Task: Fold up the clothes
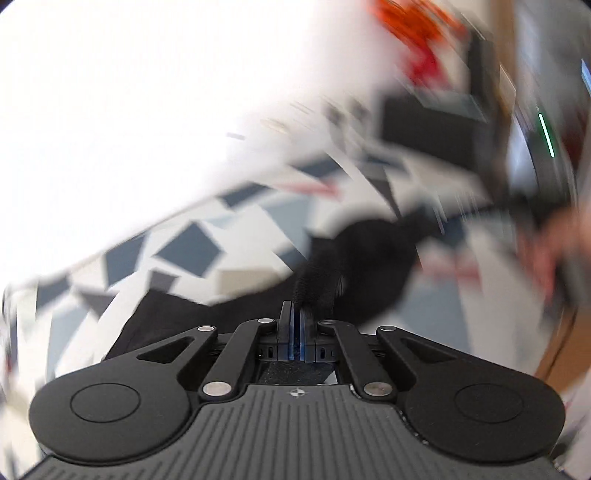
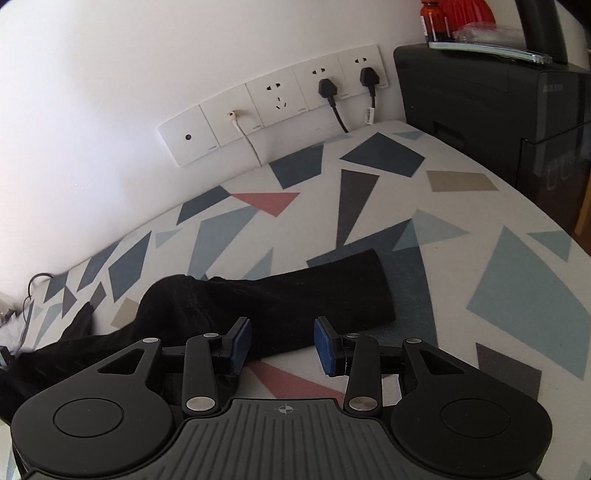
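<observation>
A black garment (image 2: 258,299) lies across the patterned table cloth (image 2: 369,206), one sleeve or leg stretched toward the right. My right gripper (image 2: 282,345) is open and empty, its blue pads just over the garment's near edge. In the left wrist view, which is heavily blurred, my left gripper (image 1: 296,317) is shut on a fold of the black garment (image 1: 354,266) and holds it raised above the cloth.
A white wall with a row of sockets (image 2: 273,103) and plugged cables runs behind the table. A black box-shaped appliance (image 2: 491,85) stands at the back right, with a red bottle (image 2: 436,18) on top. The table's right edge curves away near a wooden floor.
</observation>
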Available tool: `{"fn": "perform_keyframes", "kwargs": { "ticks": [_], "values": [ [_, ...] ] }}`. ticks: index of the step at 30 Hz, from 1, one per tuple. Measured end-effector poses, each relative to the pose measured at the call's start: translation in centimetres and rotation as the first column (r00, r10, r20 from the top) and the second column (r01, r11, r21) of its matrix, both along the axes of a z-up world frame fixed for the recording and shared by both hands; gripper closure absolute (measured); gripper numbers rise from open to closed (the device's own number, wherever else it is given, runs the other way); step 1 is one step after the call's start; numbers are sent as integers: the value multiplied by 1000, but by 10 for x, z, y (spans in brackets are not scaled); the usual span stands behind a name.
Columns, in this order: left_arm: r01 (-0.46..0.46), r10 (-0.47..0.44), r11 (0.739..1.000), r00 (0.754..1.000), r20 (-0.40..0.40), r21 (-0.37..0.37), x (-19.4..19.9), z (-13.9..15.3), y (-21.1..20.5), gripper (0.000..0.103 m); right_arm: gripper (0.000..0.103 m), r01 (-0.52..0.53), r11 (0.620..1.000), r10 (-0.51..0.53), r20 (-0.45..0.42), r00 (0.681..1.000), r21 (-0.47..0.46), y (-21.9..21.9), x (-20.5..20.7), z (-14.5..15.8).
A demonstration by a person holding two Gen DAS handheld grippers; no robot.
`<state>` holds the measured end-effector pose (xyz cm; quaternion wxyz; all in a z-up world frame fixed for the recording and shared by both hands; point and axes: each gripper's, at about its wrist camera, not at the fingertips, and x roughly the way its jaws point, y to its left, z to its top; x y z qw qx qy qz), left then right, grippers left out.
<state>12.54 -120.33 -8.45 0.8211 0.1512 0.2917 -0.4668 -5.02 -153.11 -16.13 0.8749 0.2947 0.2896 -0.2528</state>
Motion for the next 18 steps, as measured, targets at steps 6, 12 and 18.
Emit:
{"fn": "perform_keyframes", "kwargs": {
  "ticks": [6,12,18],
  "values": [
    [-281,281,960,959,-34,6,55,6,26,100,63,-100,995,99,-14,995,-30,14,18,-1],
    [-268,269,959,963,6,89,49,-19,5,99,62,-196,971,193,-32,981,-135,39,26,2],
    [-304,305,950,952,-8,76,43,-22,15,99,44,-322,919,320,-45,946,-228,63,27,5]
  ]
}}
